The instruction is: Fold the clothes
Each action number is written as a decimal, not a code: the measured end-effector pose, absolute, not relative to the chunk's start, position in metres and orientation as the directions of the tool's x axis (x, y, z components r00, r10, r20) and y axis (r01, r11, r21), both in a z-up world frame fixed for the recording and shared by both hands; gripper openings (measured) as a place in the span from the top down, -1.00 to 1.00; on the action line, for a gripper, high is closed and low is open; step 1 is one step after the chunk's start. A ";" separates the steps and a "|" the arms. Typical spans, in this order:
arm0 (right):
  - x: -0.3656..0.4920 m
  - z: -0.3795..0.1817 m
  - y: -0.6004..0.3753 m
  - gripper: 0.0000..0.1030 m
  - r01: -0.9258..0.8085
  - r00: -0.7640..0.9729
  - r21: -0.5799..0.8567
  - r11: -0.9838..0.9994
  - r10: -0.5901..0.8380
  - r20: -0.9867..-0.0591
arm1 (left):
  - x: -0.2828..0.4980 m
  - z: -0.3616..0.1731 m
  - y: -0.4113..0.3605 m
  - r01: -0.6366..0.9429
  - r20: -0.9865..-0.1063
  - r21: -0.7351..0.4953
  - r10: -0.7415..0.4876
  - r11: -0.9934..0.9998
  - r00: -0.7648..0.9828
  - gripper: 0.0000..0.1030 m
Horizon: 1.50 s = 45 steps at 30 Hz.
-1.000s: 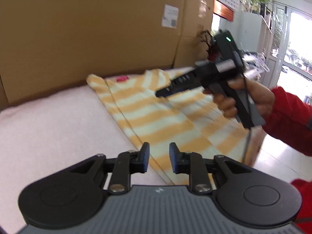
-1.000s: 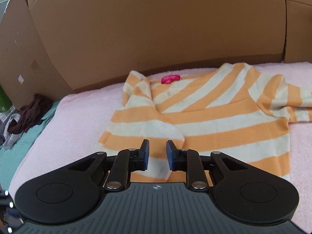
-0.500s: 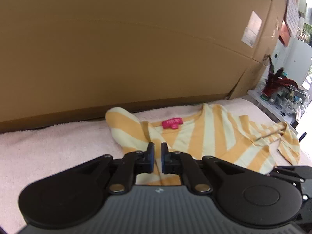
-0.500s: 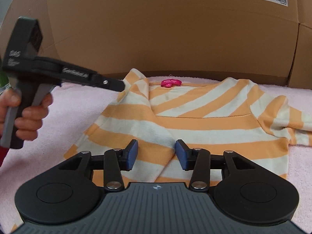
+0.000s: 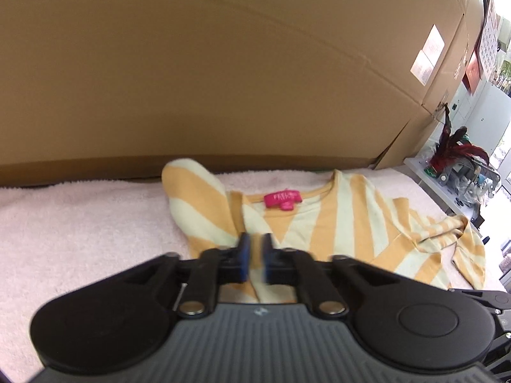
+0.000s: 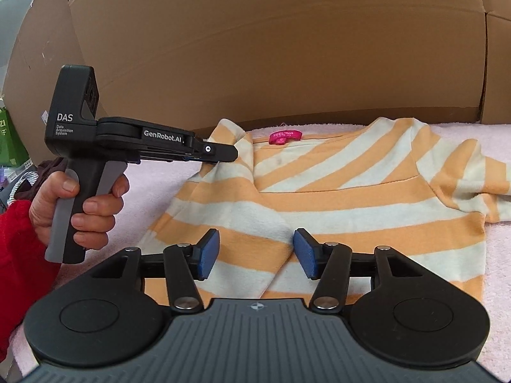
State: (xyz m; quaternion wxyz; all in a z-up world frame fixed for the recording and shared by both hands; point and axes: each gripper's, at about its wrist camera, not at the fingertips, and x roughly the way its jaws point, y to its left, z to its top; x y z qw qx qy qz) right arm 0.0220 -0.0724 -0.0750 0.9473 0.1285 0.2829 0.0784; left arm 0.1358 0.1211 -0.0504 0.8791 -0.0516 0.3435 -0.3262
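An orange and cream striped shirt (image 6: 335, 198) with a pink neck label (image 6: 285, 136) lies on a pink towel (image 6: 498, 249); it also shows in the left wrist view (image 5: 351, 223). Its left sleeve (image 5: 198, 204) is folded in over the body. My left gripper (image 5: 254, 257) is nearly shut, its fingers just above the shirt near that sleeve, holding nothing I can see; in the right wrist view it (image 6: 234, 153) hovers at the shirt's left shoulder. My right gripper (image 6: 257, 253) is open above the shirt's lower middle.
Tall cardboard boxes (image 6: 287, 48) stand along the back of the towel. A pile of dark and striped clothes (image 6: 22, 185) lies at the far left. A shelf with red feathers and clutter (image 5: 460, 159) stands at the right.
My right gripper has opened wide. My left gripper has swung over to the shirt's left shoulder and its jaws have narrowed from a wider gap.
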 end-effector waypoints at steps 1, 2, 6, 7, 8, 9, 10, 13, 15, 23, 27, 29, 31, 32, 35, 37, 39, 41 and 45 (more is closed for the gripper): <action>0.022 -0.075 -0.072 -0.16 -0.079 0.827 0.288 0.954 0.224 -0.516 | 0.135 -0.051 0.121 0.539 -0.569 -0.311 -0.608 0.783 0.554 1.00; 0.023 -0.075 -0.071 -0.19 -0.085 0.825 0.287 0.954 0.229 -0.516 | 0.134 -0.051 0.122 0.543 -0.563 -0.308 -0.610 0.781 0.557 1.00; 0.024 -0.078 -0.069 -0.25 -0.094 0.824 0.286 0.954 0.236 -0.515 | 0.128 -0.046 0.128 0.553 -0.518 -0.313 -0.627 0.772 0.582 1.00; 0.025 -0.079 -0.069 -0.24 -0.093 0.825 0.291 0.952 0.237 -0.513 | 0.125 -0.045 0.127 0.555 -0.515 -0.299 -0.621 0.776 0.591 1.00; 0.025 -0.079 -0.071 -0.22 -0.090 0.826 0.301 0.949 0.240 -0.510 | 0.123 -0.045 0.127 0.557 -0.511 -0.285 -0.616 0.780 0.600 1.00; 0.025 -0.080 -0.073 -0.11 -0.076 0.830 0.310 0.948 0.233 -0.507 | 0.120 -0.044 0.126 0.559 -0.507 -0.272 -0.610 0.783 0.608 1.00; 0.025 -0.080 -0.075 0.11 -0.062 0.834 0.319 0.946 0.225 -0.504 | 0.118 -0.043 0.126 0.561 -0.506 -0.256 -0.603 0.788 0.616 1.00; 0.027 -0.077 -0.084 0.63 0.022 0.843 0.330 0.944 0.159 -0.513 | 0.114 -0.045 0.121 0.561 -0.529 -0.203 -0.572 0.802 0.626 1.00; 0.036 -0.066 -0.091 0.63 0.042 0.839 0.373 0.927 0.170 -0.516 | 0.115 -0.045 0.121 0.564 -0.530 -0.199 -0.572 0.802 0.626 1.00; 0.145 -0.019 -0.054 0.18 -0.023 0.797 0.260 0.965 0.175 -0.578 | 0.120 -0.047 0.126 0.571 -0.530 -0.228 -0.592 0.789 0.606 1.00; 0.203 -0.036 -0.045 0.18 -0.012 0.731 0.290 0.957 0.207 -0.650 | 0.121 -0.047 0.130 0.580 -0.537 -0.224 -0.596 0.783 0.597 1.00; 0.216 -0.041 -0.044 0.18 -0.008 0.715 0.309 0.951 0.221 -0.663 | 0.121 -0.045 0.131 0.584 -0.533 -0.230 -0.603 0.778 0.593 1.00; 0.219 -0.042 -0.043 0.61 -0.011 0.719 0.316 0.949 0.227 -0.657 | 0.121 -0.044 0.132 0.587 -0.534 -0.227 -0.603 0.777 0.592 1.00; 0.220 -0.042 -0.043 0.87 -0.013 0.720 0.319 0.948 0.230 -0.654 | 0.121 -0.043 0.133 0.588 -0.534 -0.229 -0.605 0.776 0.590 1.00; 0.222 -0.040 -0.039 0.88 -0.024 0.733 0.325 0.946 0.237 -0.637 | 0.119 -0.036 0.137 0.593 -0.522 -0.248 -0.621 0.766 0.584 1.00; 0.221 -0.034 -0.033 0.88 -0.038 0.751 0.322 0.946 0.240 -0.616 | 0.116 -0.032 0.141 0.598 -0.514 -0.250 -0.628 0.761 0.584 1.00; 0.230 -0.040 -0.025 0.88 -0.038 0.744 0.281 0.959 0.215 -0.633 | 0.116 -0.032 0.141 0.595 -0.525 -0.238 -0.618 0.767 0.586 1.00; 0.238 -0.047 -0.019 0.86 -0.028 0.734 0.231 0.972 0.177 -0.656 | 0.120 -0.037 0.140 0.583 -0.552 -0.242 -0.604 0.775 0.574 1.00; 0.231 -0.048 -0.031 0.47 0.036 0.765 0.218 0.975 0.114 -0.634 | 0.124 -0.044 0.140 0.579 -0.583 -0.257 -0.602 0.773 0.545 1.00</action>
